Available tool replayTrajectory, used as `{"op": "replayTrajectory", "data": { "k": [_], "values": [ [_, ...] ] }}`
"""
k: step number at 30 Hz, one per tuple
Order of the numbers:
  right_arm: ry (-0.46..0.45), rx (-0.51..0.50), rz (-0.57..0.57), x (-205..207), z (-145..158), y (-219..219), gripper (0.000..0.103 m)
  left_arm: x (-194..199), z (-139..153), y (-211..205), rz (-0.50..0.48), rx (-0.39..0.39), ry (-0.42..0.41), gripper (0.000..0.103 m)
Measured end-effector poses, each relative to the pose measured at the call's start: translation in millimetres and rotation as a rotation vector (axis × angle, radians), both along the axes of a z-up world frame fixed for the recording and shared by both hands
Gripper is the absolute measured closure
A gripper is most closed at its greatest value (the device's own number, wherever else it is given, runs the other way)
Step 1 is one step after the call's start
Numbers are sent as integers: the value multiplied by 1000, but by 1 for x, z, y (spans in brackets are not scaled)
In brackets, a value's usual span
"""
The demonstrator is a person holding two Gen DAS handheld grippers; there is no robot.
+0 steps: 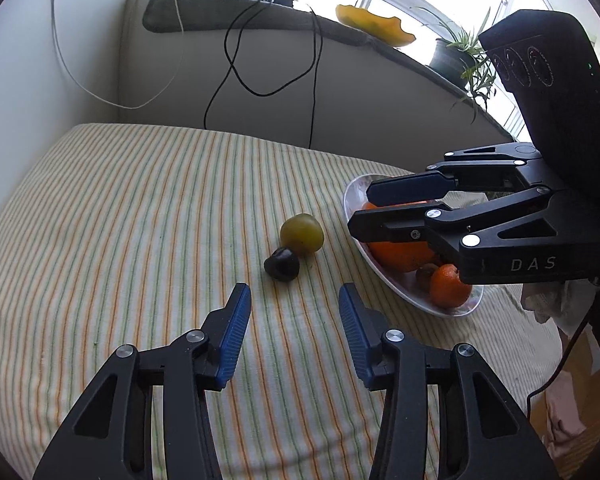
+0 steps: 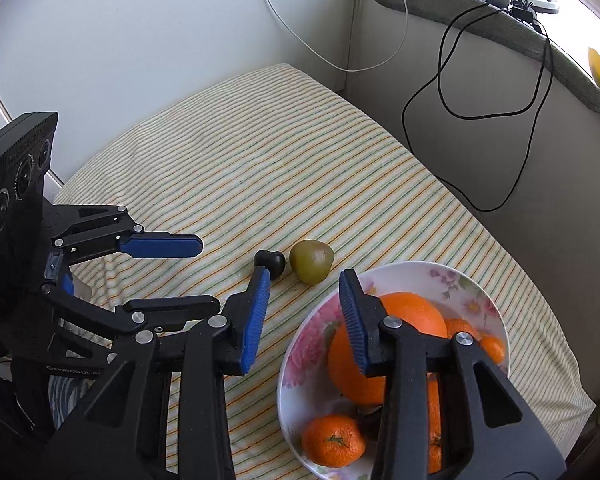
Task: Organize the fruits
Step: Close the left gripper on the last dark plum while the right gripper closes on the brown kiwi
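A green round fruit (image 1: 302, 233) (image 2: 312, 260) lies on the striped cloth, touching a small dark fruit (image 1: 282, 265) (image 2: 270, 260). To their right stands a white flowered bowl (image 1: 460, 312) (image 2: 480, 292) holding a large orange (image 1: 400, 256) (image 2: 416, 312) and several mandarins (image 2: 334, 440). My left gripper (image 1: 294, 294) (image 2: 208, 274) is open and empty, a short way in front of the two loose fruits. My right gripper (image 2: 305, 276) (image 1: 362, 209) hovers open and empty over the bowl's left rim, pointing toward the green fruit.
The striped cloth (image 1: 140, 220) covers a table set in a corner between a white wall and a grey ledge. Black cable (image 1: 236, 64) and white cable (image 1: 76, 80) hang down behind. A yellow dish (image 1: 376, 24) and a potted plant (image 1: 456, 52) sit on the ledge.
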State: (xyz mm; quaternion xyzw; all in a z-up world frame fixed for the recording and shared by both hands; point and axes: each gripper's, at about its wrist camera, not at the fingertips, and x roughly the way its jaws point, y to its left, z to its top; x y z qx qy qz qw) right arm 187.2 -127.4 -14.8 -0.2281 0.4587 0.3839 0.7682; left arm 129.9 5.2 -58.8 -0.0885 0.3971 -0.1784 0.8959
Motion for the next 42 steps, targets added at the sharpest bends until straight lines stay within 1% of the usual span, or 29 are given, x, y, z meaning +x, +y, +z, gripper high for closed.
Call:
{"op": "replayTrajectory", "data": {
  "k": [3, 6, 9, 16, 20, 28, 34, 42],
  "values": [
    [21, -38, 9, 13, -8, 8, 66, 6, 1, -2, -6, -1, -1, 63],
    [65, -56, 12, 23, -16, 14, 66, 11, 0, -5, -14, 8, -2, 65],
    [88, -80, 26, 30, -23, 20, 66, 15, -3, -6, -19, 11, 5, 67],
    [119, -136, 67, 40, -32, 33, 66, 24, -10, -6, -17, 17, 24, 69],
    [152, -138, 75, 47, -37, 40, 66, 29, -14, -7, -16, 23, 37, 69],
    [186, -163, 86, 50, -43, 42, 66, 30, -19, -16, -28, 30, 50, 69],
    [196, -156, 83, 50, -42, 41, 66, 33, -21, -23, -35, 53, 53, 70],
    [210, -148, 79, 51, -41, 41, 66, 39, -24, -28, -33, 68, 54, 77]
  ]
}}
